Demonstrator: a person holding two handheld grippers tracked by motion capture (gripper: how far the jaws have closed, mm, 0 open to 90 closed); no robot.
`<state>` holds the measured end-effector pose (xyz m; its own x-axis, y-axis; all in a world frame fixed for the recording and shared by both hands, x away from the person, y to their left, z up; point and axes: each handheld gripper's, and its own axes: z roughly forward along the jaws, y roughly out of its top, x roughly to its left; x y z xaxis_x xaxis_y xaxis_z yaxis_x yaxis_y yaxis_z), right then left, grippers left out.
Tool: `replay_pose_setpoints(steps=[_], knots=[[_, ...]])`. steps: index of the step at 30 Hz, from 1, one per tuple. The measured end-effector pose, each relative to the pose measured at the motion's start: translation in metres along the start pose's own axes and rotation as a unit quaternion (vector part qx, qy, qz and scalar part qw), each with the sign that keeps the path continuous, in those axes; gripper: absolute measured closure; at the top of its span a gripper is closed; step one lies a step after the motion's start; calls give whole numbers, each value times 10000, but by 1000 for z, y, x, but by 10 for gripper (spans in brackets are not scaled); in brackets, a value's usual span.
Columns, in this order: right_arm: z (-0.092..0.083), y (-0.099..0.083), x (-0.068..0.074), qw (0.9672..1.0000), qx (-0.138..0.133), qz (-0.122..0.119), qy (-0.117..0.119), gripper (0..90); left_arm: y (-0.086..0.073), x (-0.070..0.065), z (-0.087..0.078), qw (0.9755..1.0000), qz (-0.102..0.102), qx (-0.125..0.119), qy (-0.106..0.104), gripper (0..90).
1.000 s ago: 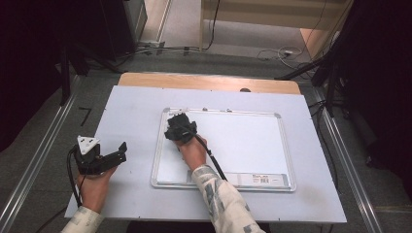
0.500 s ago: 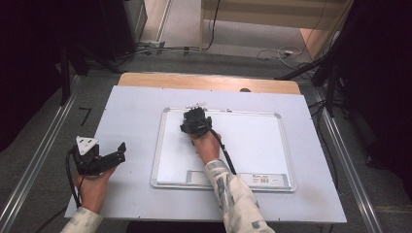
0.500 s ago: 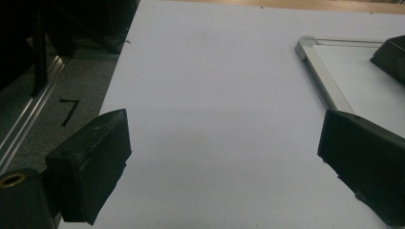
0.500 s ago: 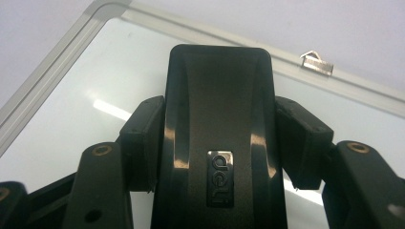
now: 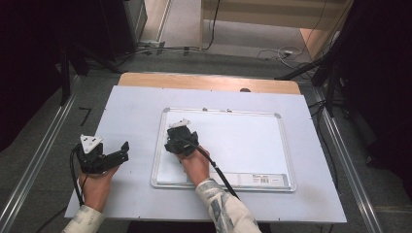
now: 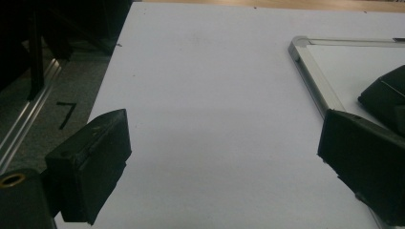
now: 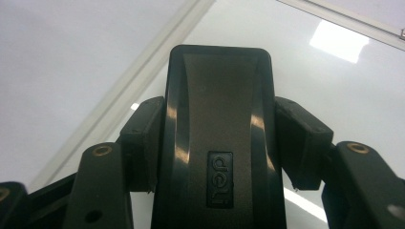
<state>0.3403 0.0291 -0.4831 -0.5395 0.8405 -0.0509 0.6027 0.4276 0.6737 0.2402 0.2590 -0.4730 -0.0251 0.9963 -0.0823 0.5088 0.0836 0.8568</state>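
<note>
A white whiteboard (image 5: 243, 141) with a silver frame lies flat on the table. My right gripper (image 5: 180, 138) rests on the board's left part, shut on a black board eraser (image 7: 219, 95) with an embossed logo. Both pads (image 7: 143, 143) press the eraser's sides, and the eraser lies flat against the board surface (image 7: 334, 76). My left gripper (image 5: 121, 151) sits on the table left of the board, open, with nothing between its jaws (image 6: 224, 133). The board's near corner (image 6: 310, 67) shows just beyond its right jaw.
A white sheet (image 5: 136, 107) covers the table, with a wooden strip (image 5: 209, 81) along the far edge. The right gripper's cable (image 5: 218, 170) trails back over the board's lower frame. Metal rails (image 5: 43, 155) run along both sides, with dark floor and cables beyond.
The right gripper, holding the eraser, slid right and away over the board, then came back left and nearer to the person. The left gripper stayed put.
</note>
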Motion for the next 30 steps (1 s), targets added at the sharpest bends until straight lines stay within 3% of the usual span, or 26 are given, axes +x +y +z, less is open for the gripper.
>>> replay_pose_setpoints(steps=[8, 20, 25, 30], knots=[[-25, 16, 2, 9996, -218, 67, 142, 382, 0, 1, -2, 10000, -15, -2, 25, 46], [-40, 12, -10, 9993, -241, 155, 230, 381, -1, 0, -2, 10000, -1, 4, 69, 46], [-50, 5, -28, 9991, -272, 286, 167, 381, -1, 0, -3, 10000, 8, -4, 67, 46], [-60, -9, -56, 9984, -272, 504, -8, 382, -1, -1, -2, 10000, 9, 5, 65, 46]])
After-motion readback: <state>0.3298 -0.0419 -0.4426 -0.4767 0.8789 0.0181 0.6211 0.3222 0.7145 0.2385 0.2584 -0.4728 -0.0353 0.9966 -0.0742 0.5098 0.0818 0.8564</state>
